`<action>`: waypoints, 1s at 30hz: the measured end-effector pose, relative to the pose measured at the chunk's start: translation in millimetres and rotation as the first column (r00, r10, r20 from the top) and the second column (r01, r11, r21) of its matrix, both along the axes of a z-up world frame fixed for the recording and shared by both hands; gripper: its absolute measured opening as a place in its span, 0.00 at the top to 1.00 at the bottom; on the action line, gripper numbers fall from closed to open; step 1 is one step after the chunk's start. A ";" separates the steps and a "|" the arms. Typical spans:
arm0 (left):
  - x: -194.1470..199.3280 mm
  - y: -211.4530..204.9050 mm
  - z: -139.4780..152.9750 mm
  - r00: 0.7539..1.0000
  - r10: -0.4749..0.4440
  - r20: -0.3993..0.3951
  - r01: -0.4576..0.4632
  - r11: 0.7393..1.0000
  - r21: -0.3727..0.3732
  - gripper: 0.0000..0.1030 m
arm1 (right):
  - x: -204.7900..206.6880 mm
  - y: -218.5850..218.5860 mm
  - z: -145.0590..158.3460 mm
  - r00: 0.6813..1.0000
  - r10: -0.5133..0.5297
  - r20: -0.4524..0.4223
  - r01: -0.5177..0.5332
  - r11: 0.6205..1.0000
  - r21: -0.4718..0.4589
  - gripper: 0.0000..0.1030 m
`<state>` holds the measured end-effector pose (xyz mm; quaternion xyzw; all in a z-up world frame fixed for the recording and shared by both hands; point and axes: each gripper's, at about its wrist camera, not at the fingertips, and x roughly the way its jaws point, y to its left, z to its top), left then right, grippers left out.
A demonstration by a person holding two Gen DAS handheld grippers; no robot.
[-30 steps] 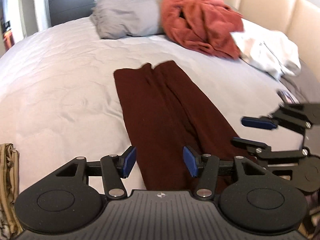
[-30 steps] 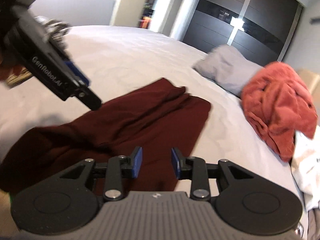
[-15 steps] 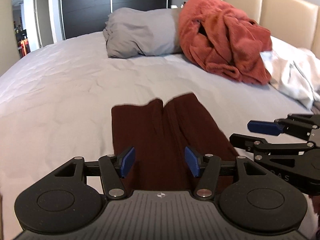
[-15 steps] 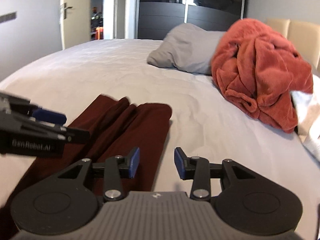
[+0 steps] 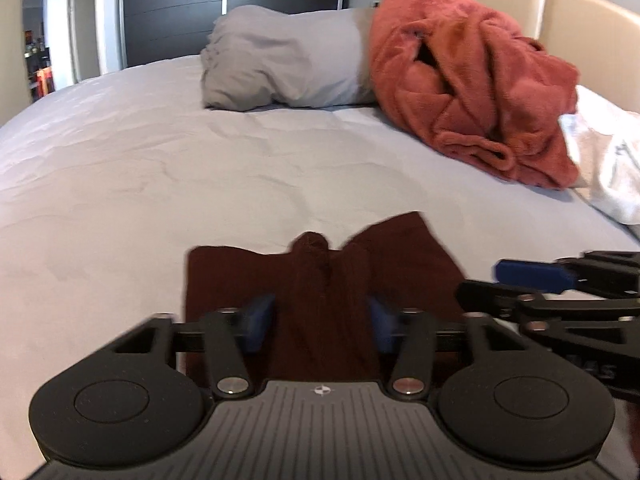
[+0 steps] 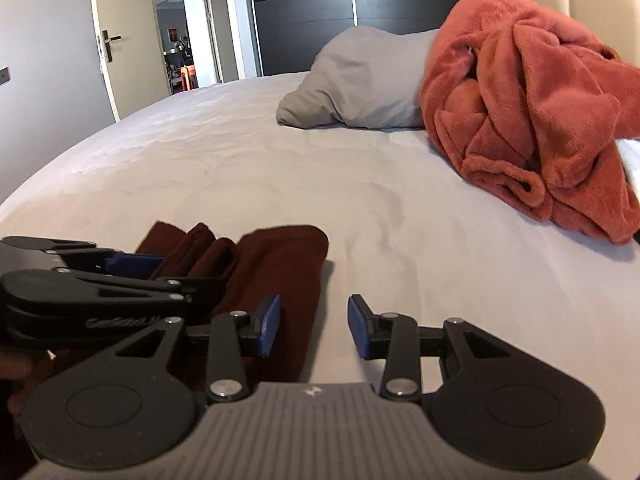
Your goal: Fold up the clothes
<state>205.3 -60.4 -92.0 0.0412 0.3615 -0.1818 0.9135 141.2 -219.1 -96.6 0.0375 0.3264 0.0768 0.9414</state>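
- The bed (image 5: 140, 168) carries everything: a grey pillow (image 5: 280, 68) and a rust robe (image 5: 472, 92) heaped at the far end, white cloth (image 5: 608, 168) at the far right, and the maroon garment (image 5: 320, 280) lying near, lengthways away from the claws.
- No containers show.
- The garment lies straight ahead of and under the left gripper (image 5: 320, 320), its long axis running away along the fingers; a raised fold sits between the jaws, which are closing but not yet pressing.
- The right gripper (image 6: 314, 326) stands apart over the garment's right edge, empty, bare sheet under its right pad.
- The left is nearer the middle fold, so it probably pinches first.
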 end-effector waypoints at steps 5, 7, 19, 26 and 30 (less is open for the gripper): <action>1.6 0.5 -0.6 1.000 -0.012 0.021 0.011 1.000 0.029 0.84 | 4.8 15.1 6.5 0.998 0.058 0.033 -0.059 0.998 0.030 0.60; -0.1 0.3 -1.7 0.999 0.006 0.034 -0.007 1.000 0.029 0.86 | 9.4 23.5 5.5 0.996 0.081 0.028 -0.082 0.996 0.027 0.69; 2.7 12.7 1.4 0.997 0.031 0.068 -0.037 0.996 0.079 0.86 | 39.2 45.0 -11.2 0.991 0.135 -0.021 -0.135 0.991 -0.016 0.67; 8.8 43.8 7.6 1.000 -0.016 0.010 0.017 0.994 -0.112 0.57 | 43.0 51.7 -20.1 0.981 0.190 -0.024 -0.191 0.981 -0.044 0.41; -1.4 53.1 18.5 0.998 -0.023 0.050 0.032 0.983 -0.183 0.46 | 36.4 66.5 -23.2 0.973 0.231 -0.006 -0.230 0.966 -0.117 0.35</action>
